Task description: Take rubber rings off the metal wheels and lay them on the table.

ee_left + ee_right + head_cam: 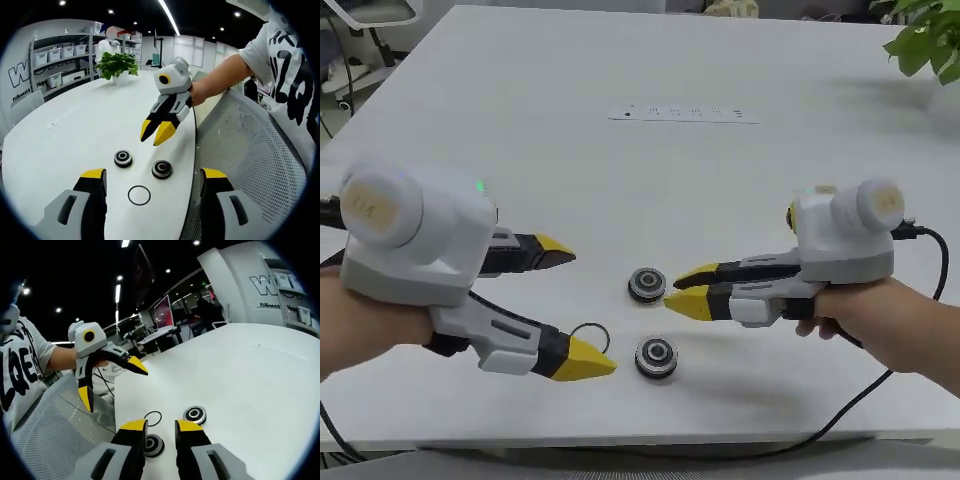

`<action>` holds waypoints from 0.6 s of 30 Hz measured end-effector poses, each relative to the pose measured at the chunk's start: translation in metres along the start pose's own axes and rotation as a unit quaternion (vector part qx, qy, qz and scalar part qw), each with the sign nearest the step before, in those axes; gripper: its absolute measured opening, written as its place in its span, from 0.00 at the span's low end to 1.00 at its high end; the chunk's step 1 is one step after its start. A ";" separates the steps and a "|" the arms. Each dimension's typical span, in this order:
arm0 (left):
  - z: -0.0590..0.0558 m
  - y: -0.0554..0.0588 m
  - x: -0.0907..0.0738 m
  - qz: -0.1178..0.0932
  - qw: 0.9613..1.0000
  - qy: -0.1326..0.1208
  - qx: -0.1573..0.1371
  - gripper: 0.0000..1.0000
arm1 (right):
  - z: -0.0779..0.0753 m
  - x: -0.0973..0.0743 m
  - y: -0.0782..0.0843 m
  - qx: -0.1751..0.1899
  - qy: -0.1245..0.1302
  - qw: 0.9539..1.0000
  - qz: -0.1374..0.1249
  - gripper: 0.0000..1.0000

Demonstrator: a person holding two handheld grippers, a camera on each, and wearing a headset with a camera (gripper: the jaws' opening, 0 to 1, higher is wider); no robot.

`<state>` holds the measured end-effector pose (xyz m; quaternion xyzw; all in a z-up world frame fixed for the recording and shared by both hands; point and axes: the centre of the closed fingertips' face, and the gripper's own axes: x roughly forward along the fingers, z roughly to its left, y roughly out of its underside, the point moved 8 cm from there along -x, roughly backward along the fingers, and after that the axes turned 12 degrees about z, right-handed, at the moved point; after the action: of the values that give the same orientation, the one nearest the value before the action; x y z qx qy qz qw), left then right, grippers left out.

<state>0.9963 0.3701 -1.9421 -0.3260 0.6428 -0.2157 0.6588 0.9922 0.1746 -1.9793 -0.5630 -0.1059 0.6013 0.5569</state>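
Two small metal wheels with dark outer rims lie flat near the table's front edge: the far wheel (pixel 647 285) (pixel 123 158) (pixel 194 414) and the near wheel (pixel 656 357) (pixel 162 169) (pixel 152 445). A thin black rubber ring (pixel 588 335) (pixel 139 195) (pixel 153 418) lies loose on the table to their left. My left gripper (pixel 575 308) (pixel 153 173) (pixel 112 382) hovers wide open over the ring, holding nothing. My right gripper (pixel 690 287) (pixel 154 134) (pixel 161 427) is just right of the far wheel, above the table. Its jaws stand a narrow gap apart with nothing between them.
The white table (pixel 620 180) stretches far back, with a printed strip (pixel 685 113) lying mid-table. A potted plant (pixel 925 40) stands at the far right corner. A black cable (pixel 860 400) trails from the right gripper over the front edge. A mesh chair (pixel 240 150) sits by the table.
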 end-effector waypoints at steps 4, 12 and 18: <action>0.000 -0.002 0.004 0.001 1.000 0.003 0.001 0.73 | -0.001 -0.004 0.003 0.002 0.002 1.000 0.000 0.20; 0.001 -0.005 0.011 0.002 1.000 0.009 0.002 0.71 | 0.000 -0.005 0.010 0.001 -0.003 1.000 0.004 0.21; 0.001 -0.008 0.016 0.001 1.000 0.014 0.001 0.69 | 0.002 -0.002 0.015 -0.007 -0.009 1.000 0.014 0.21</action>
<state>0.9995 0.3529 -1.9479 -0.3215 0.6523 -0.2203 0.6501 0.9820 0.1683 -1.9889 -0.5631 -0.1066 0.6133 0.5436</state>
